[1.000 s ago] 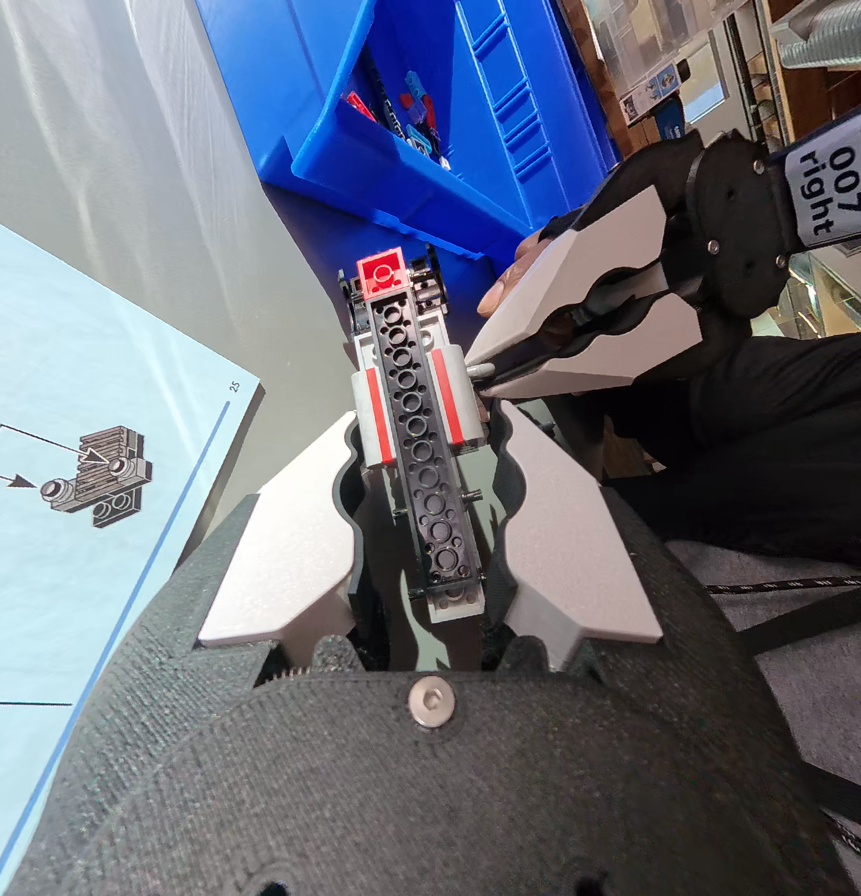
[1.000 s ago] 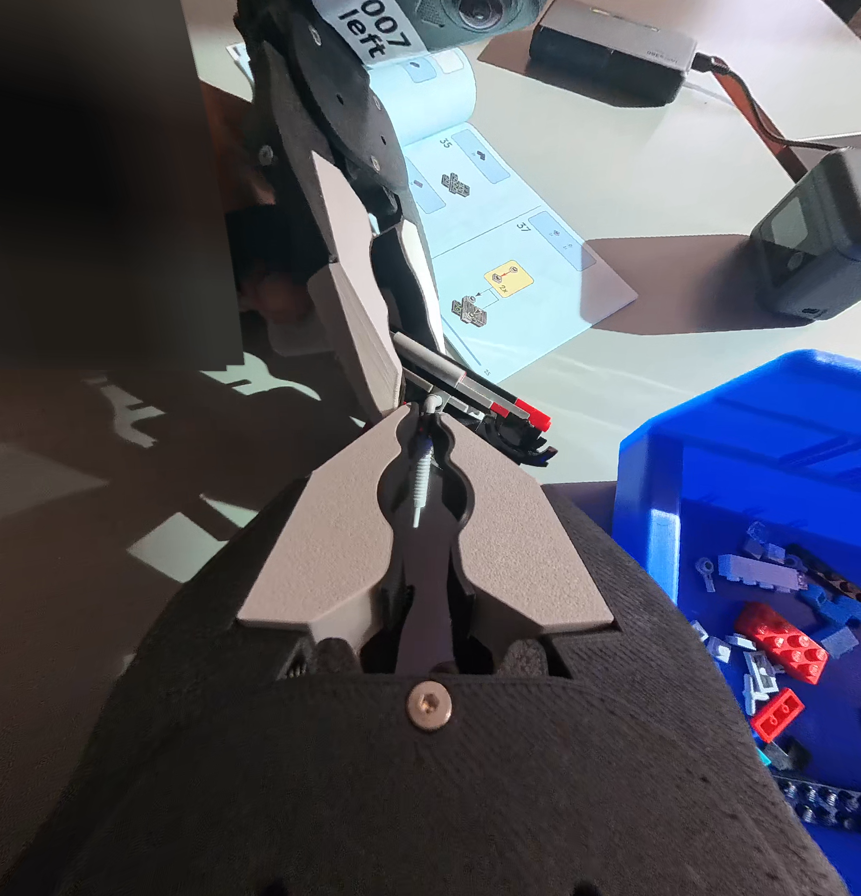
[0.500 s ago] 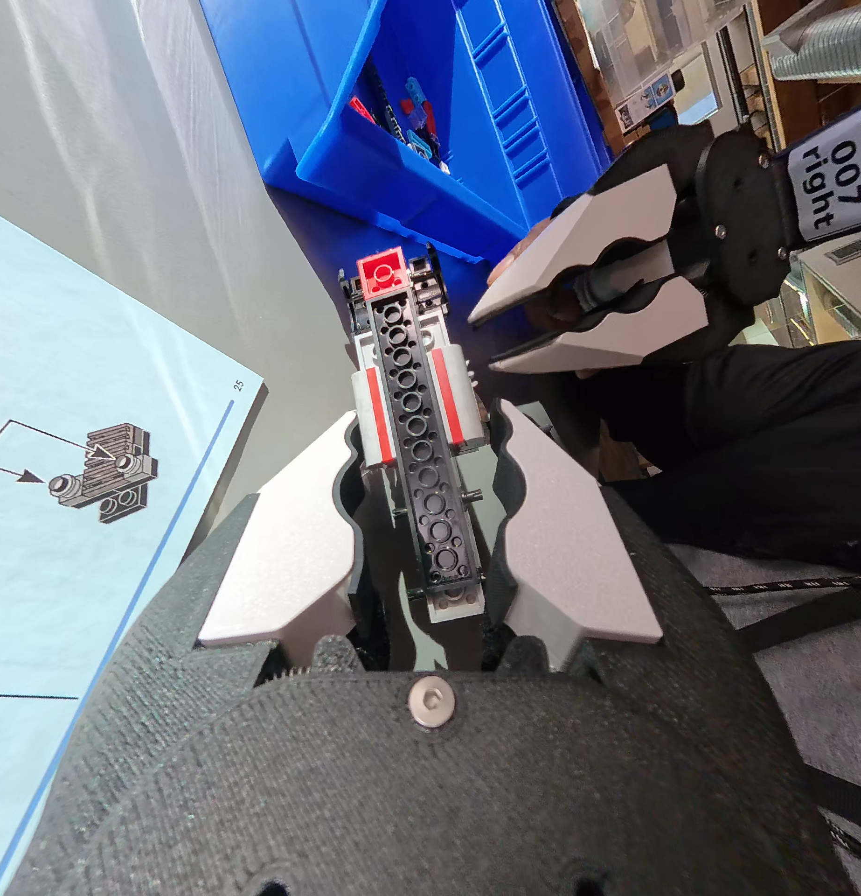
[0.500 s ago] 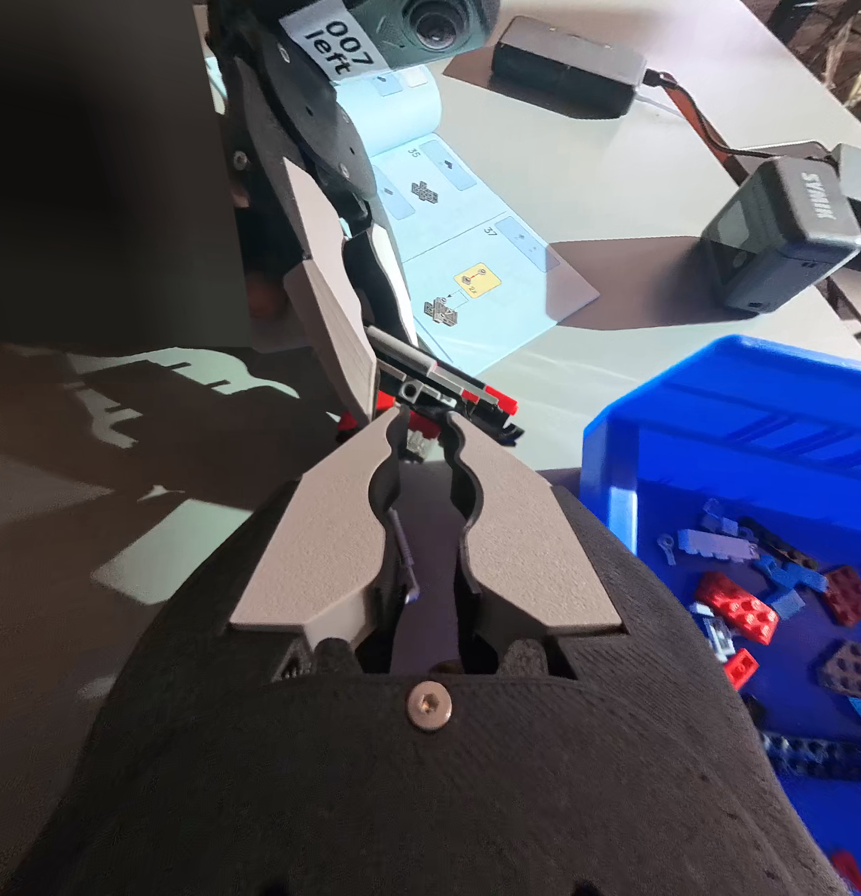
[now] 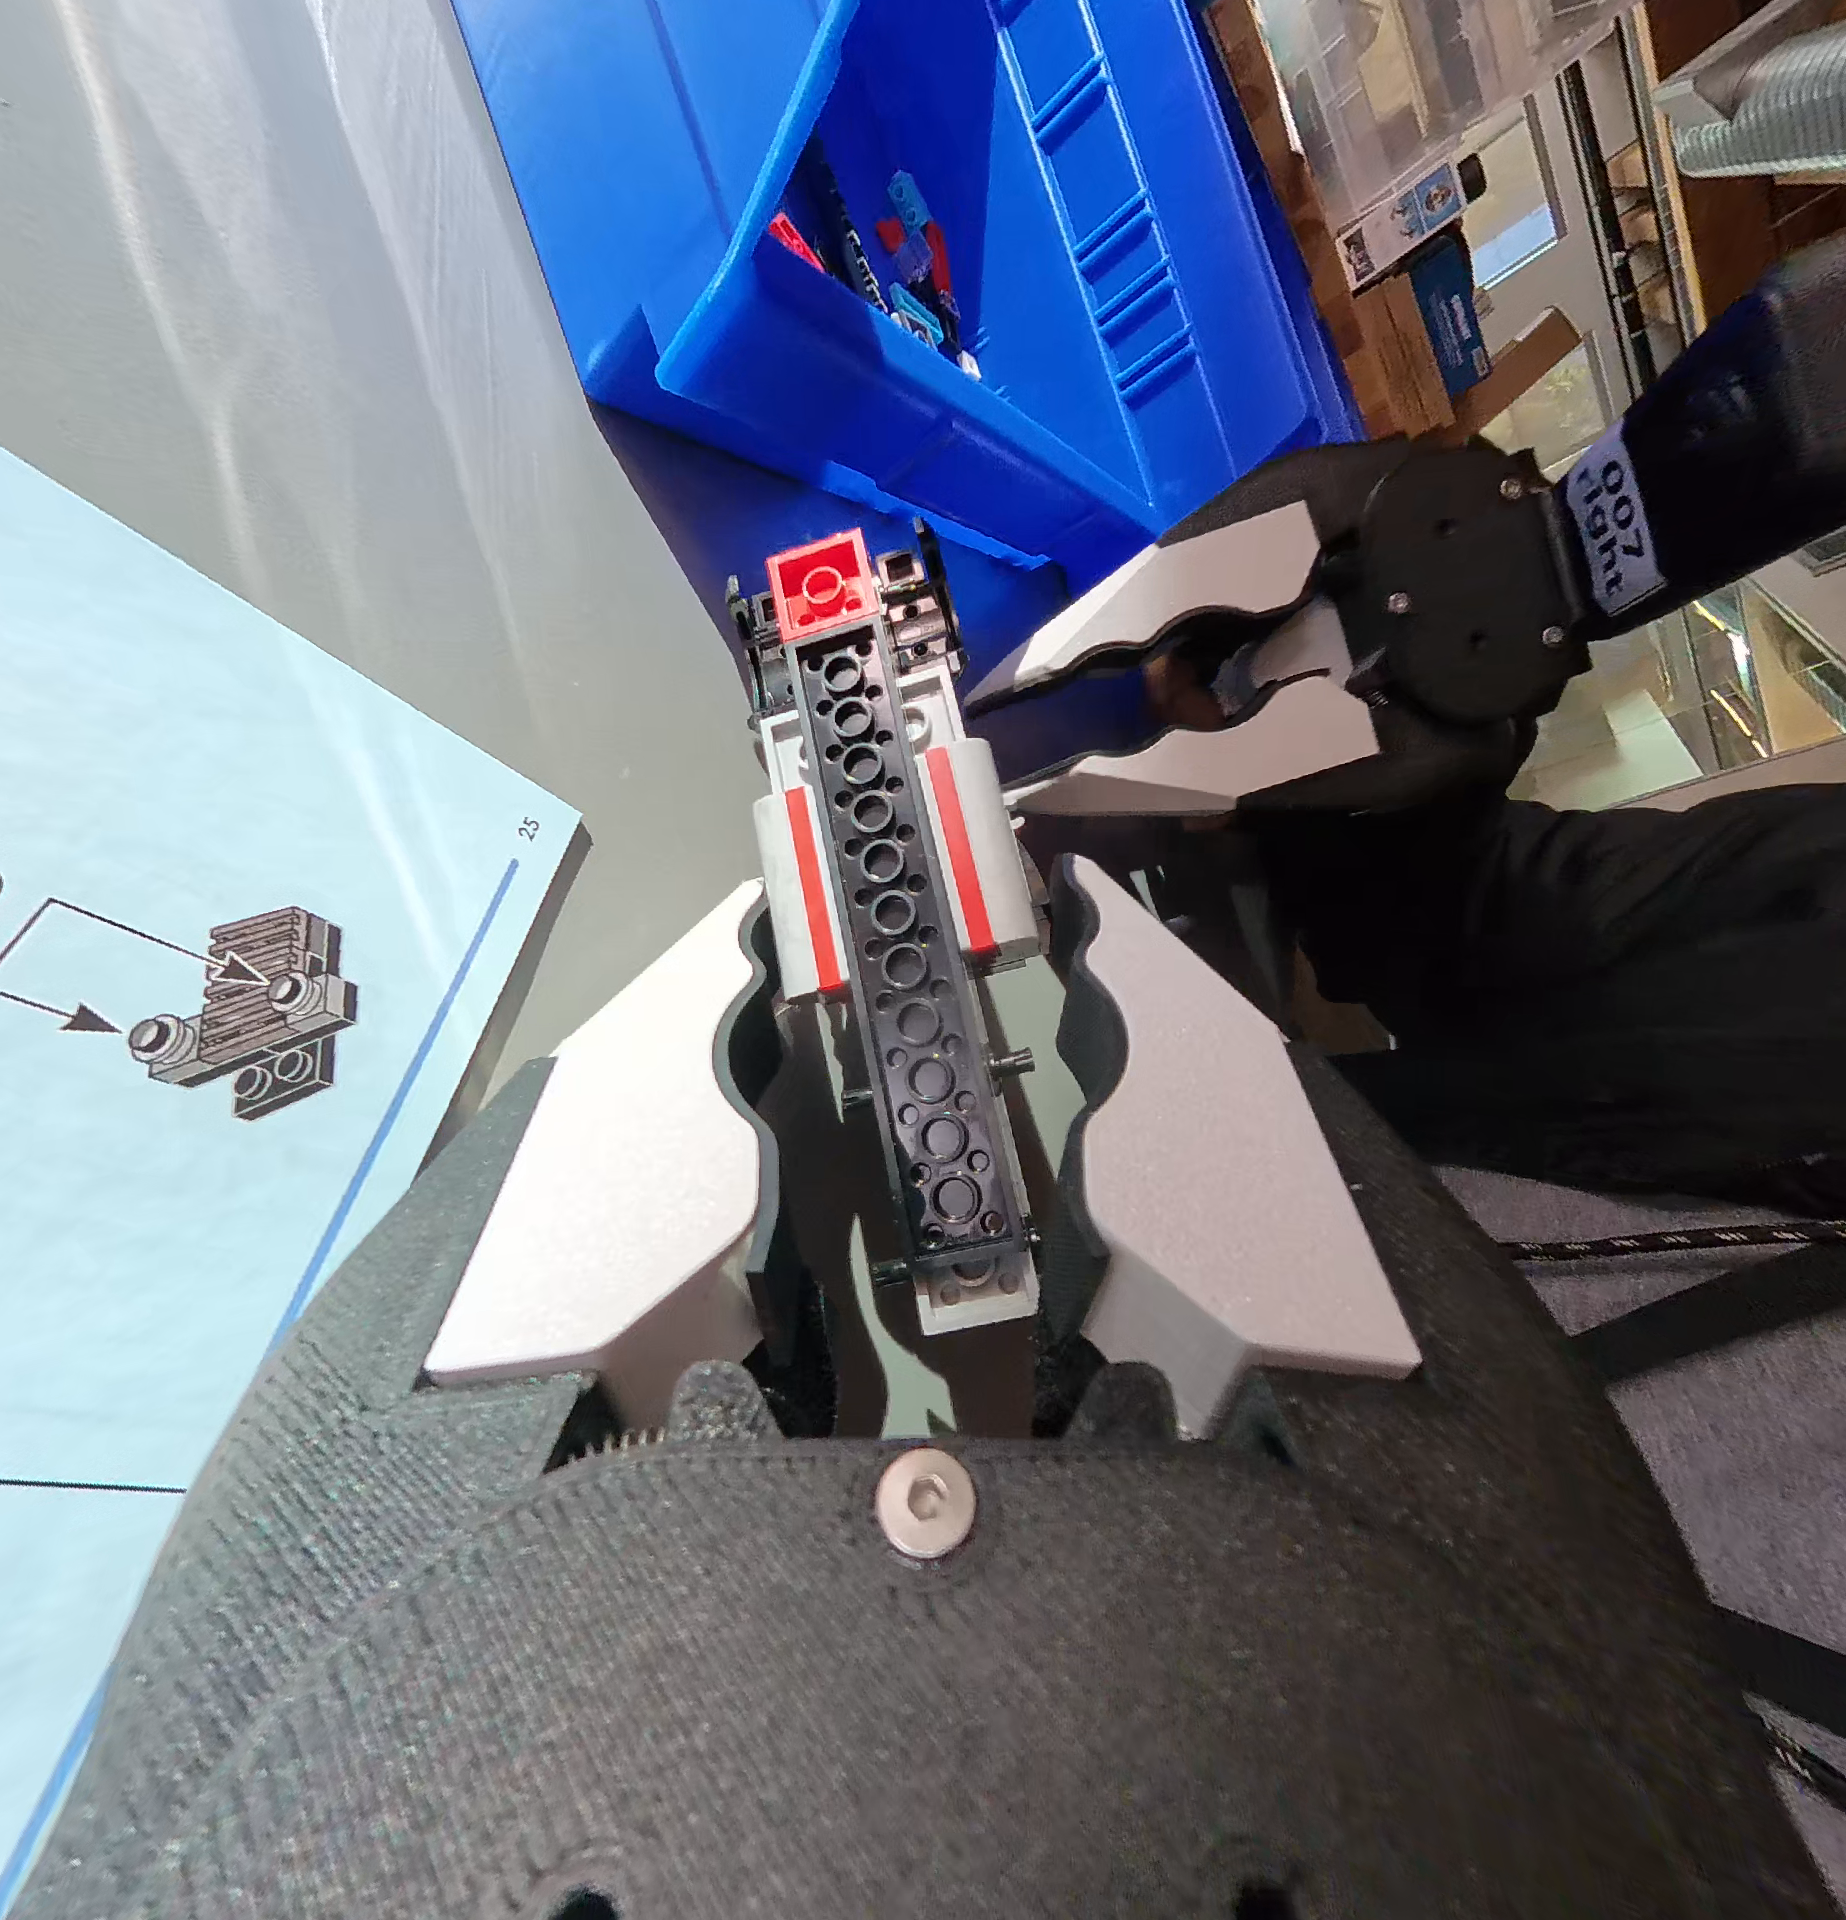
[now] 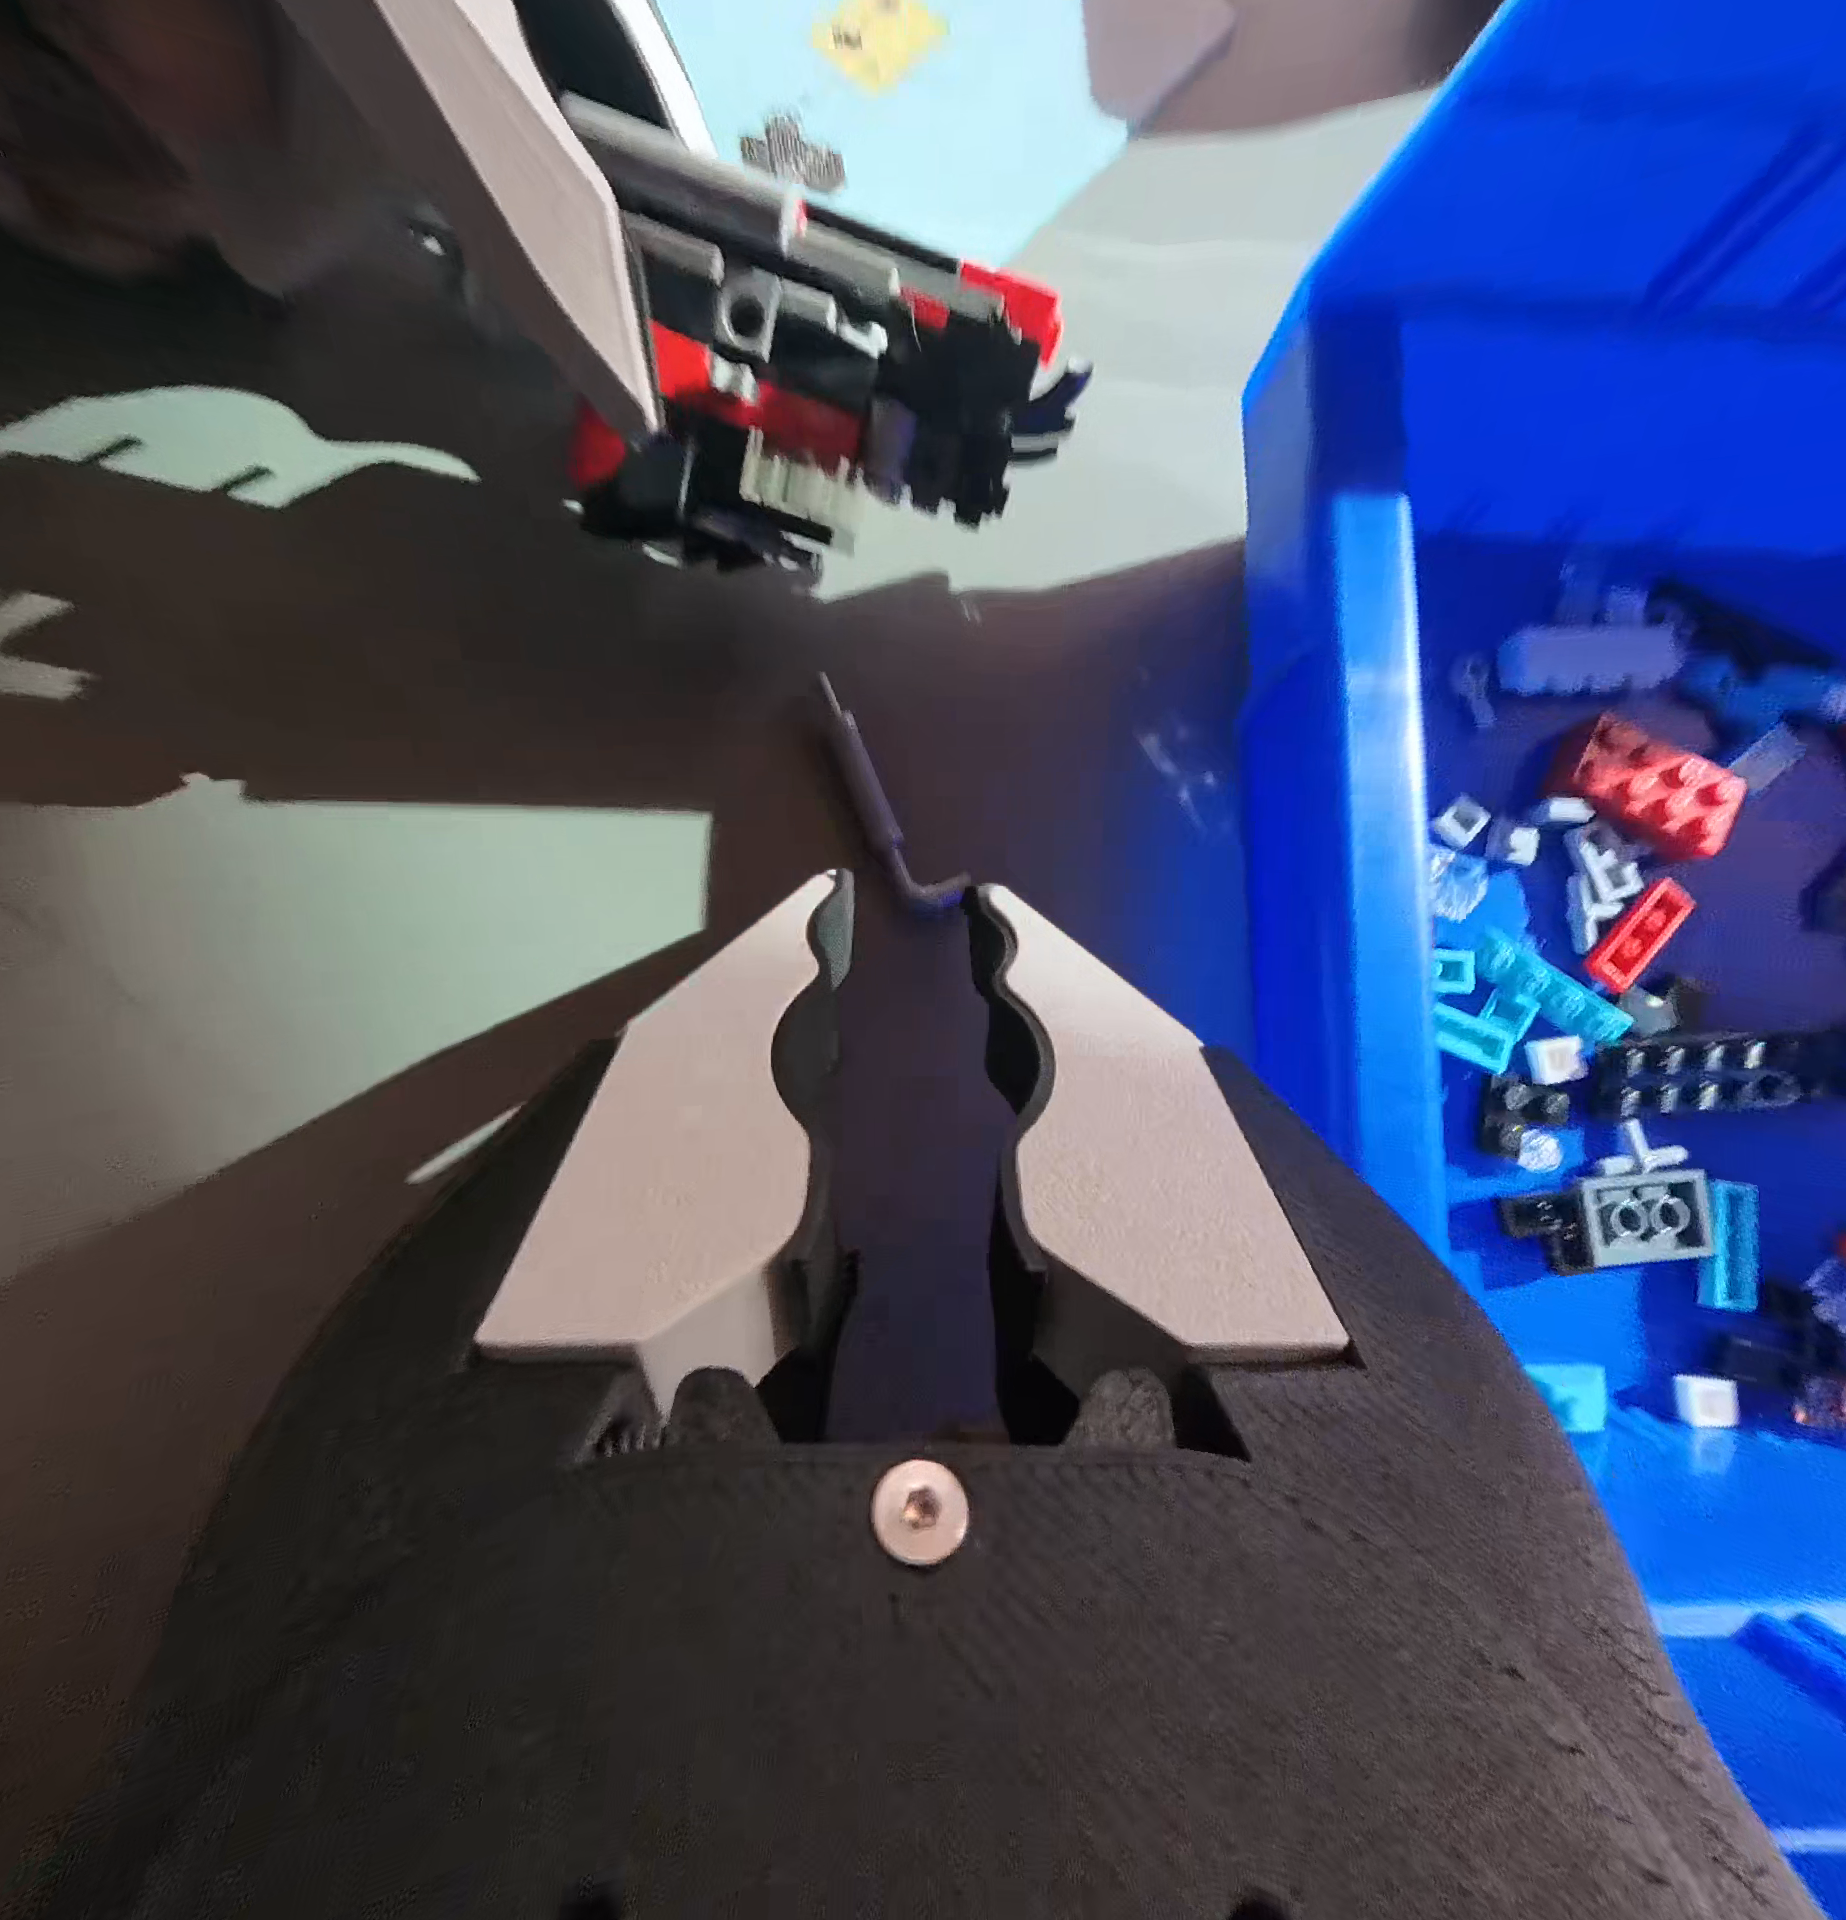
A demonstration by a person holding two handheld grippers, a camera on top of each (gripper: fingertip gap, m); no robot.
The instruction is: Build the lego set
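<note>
A long lego model (image 5: 903, 935) and lots of loose lego bricks (image 6: 1625, 997).

The model is black, grey and red, with a long black plate full of round holes on top and a red square piece at its far end. It is up off the table, gripped at both sides. The loose bricks lie mixed up in a pile: red, light blue, grey and black ones. A thin dark stick piece (image 6: 867, 790) with a bent end pokes up close by.
</note>
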